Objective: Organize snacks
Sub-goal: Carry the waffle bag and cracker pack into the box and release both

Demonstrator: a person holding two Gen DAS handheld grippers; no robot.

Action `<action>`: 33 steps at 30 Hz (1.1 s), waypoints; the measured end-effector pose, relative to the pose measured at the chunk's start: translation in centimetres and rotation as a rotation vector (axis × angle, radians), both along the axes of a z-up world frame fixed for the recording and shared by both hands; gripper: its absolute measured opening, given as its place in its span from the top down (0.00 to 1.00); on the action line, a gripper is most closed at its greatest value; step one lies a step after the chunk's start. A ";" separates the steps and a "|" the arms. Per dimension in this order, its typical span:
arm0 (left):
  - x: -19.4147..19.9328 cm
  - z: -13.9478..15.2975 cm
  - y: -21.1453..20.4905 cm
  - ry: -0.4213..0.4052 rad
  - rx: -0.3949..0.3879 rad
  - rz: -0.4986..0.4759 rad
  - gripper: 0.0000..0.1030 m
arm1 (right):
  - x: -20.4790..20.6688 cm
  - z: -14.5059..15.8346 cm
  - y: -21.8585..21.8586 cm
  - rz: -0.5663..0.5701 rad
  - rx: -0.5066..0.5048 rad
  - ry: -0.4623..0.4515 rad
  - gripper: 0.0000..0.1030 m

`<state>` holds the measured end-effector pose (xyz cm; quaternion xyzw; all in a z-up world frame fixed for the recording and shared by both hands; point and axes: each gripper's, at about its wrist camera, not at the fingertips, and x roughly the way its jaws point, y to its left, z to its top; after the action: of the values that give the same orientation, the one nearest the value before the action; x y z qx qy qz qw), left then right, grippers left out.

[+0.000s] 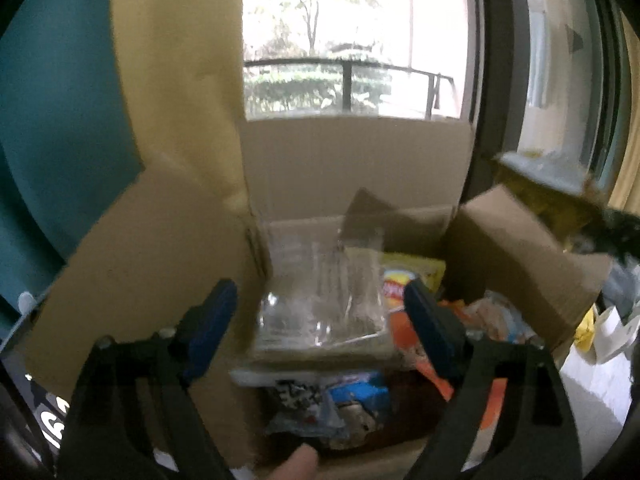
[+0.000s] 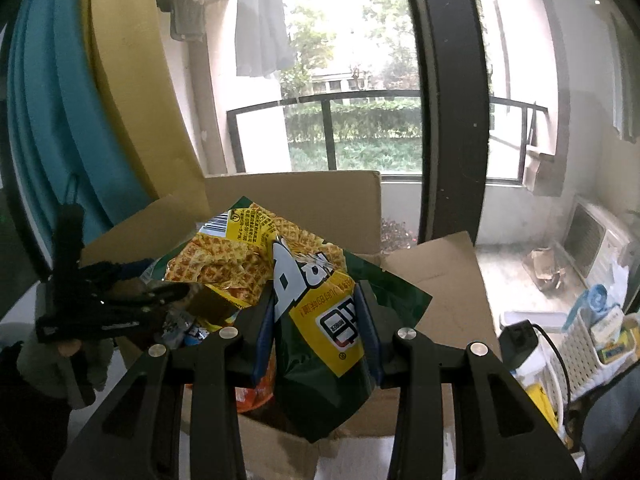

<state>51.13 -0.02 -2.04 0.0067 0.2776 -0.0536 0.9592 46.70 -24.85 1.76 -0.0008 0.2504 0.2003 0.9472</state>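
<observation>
The right gripper (image 2: 316, 320) is clamped on a dark green and yellow crinkly snack bag printed with waffle-shaped crisps (image 2: 304, 280), its blue pads pressing the bag's lower half while the bulk of the bag stands above the open brown cardboard box (image 2: 436, 280), over the box's middle. The left gripper (image 1: 320, 312) stands with its jaws apart and nothing between them, just above the box's near edge, facing a clear, flat plastic package (image 1: 320, 304) that lies on the other snacks against the box's left wall; a yellow chip bag (image 1: 412, 276) sits toward the far right corner and an orange packet (image 1: 404, 332) beside it. The likeliest trouble, as I judge it, is the held bag: it is gripped low and on slippery film, so its heavy top could flop over or slide out before it is placed, and it may snag the raised right flap (image 2: 448, 264) on the way down. The two grippers are also close over one opening and could knock together. Only the left wrist view shows what already lies inside the box; only the right wrist view shows the held bag in full and the white slatted basket (image 2: 580, 344) on the floor beyond the box's right side.
</observation>
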 end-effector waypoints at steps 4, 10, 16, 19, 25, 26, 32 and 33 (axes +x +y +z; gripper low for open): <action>-0.8 1.4 1.2 -0.037 -0.045 0.028 0.12 | 0.7 -0.3 1.0 0.007 -0.003 0.005 0.61; -4.2 3.8 2.8 -0.113 -0.018 0.080 0.12 | 1.9 -0.8 3.2 0.033 -0.014 0.026 0.61; -7.1 4.8 4.8 -0.145 -0.014 0.113 0.12 | 4.2 -0.5 7.9 0.069 -0.056 0.031 0.59; -7.9 4.9 5.7 -0.140 -0.017 0.128 0.12 | 5.8 0.4 9.8 0.076 -0.026 0.009 0.49; -9.5 4.6 6.6 -0.130 -0.034 0.128 0.12 | 5.2 1.8 11.3 0.085 -0.078 -0.009 0.34; -10.3 4.5 6.6 -0.128 -0.038 0.126 0.12 | 4.7 1.9 10.9 0.080 -0.083 -0.012 0.34; -12.0 4.5 6.2 -0.120 -0.059 0.110 0.12 | 1.8 2.2 8.9 0.051 -0.096 -0.007 0.34; -12.3 4.5 6.1 -0.121 -0.063 0.107 0.12 | 1.2 2.2 8.5 0.047 -0.097 -0.005 0.34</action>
<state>38.83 6.04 2.43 -0.0353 0.2173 -0.0104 0.9754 47.86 -16.30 3.94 -0.0533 0.2573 0.2102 0.9417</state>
